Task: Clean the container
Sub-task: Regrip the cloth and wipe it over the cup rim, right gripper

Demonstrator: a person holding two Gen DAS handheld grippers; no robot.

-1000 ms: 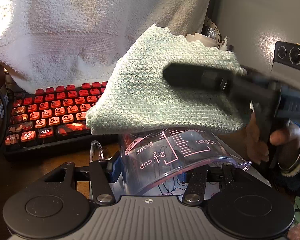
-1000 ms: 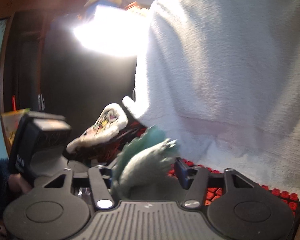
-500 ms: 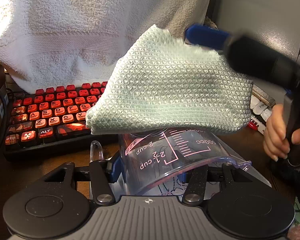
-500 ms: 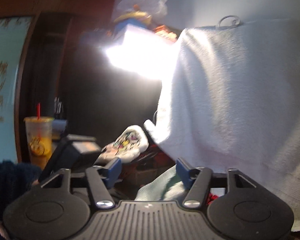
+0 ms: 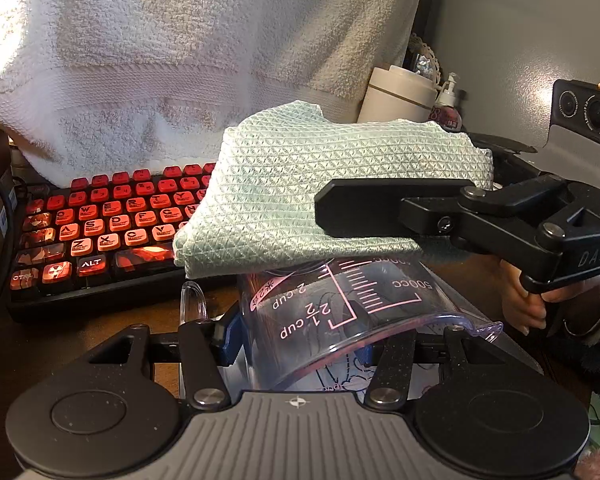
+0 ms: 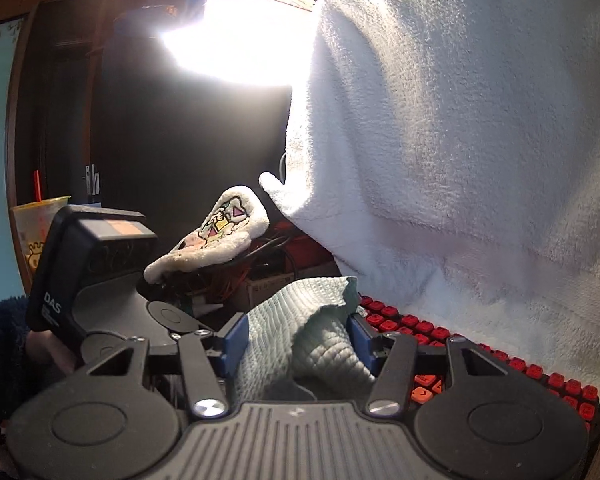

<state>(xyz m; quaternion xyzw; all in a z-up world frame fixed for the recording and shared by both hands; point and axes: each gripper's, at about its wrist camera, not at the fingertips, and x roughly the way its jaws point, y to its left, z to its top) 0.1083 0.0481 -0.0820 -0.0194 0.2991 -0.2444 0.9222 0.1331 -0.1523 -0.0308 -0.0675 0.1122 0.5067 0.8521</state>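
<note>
The clear plastic measuring cup with pink printed graduations [image 5: 352, 312] lay on its side between the blue-padded fingers of our left gripper [image 5: 296, 340], which was closed on its wall, the rim toward the camera, above the near edge of the brown wooden desk [image 5: 100, 320]. Its markings read upside down in the left wrist view. Over the far end of the cup hung the pale green waffle-weave cloth [image 5: 300, 196], folded and draped so that its lower hem met the cup's upper wall.

Our right gripper [image 6: 296, 338] stood with its jaws partly open, the cloth bunched between the pads; whether both pads pinched it we could not tell from either view. In the left wrist view one black finger [image 5: 380, 208] lay flat across the cloth's front face.

Half a second before, that finger had been raised and blurred behind the cloth's upper right corner; a second before, it had again lain across the front. We judged this to be a back-and-forth wiping stroke, with the cloth being worked against the cup's outside. How clean the cup was, the pictures did not show.

Behind stood a black keyboard with red keycaps [image 5: 100, 224] along the far side of the desk, a white terry towel [image 5: 180, 60] hanging above it, and a cream cylindrical jar [image 5: 396, 96] toward the far right corner.
</note>
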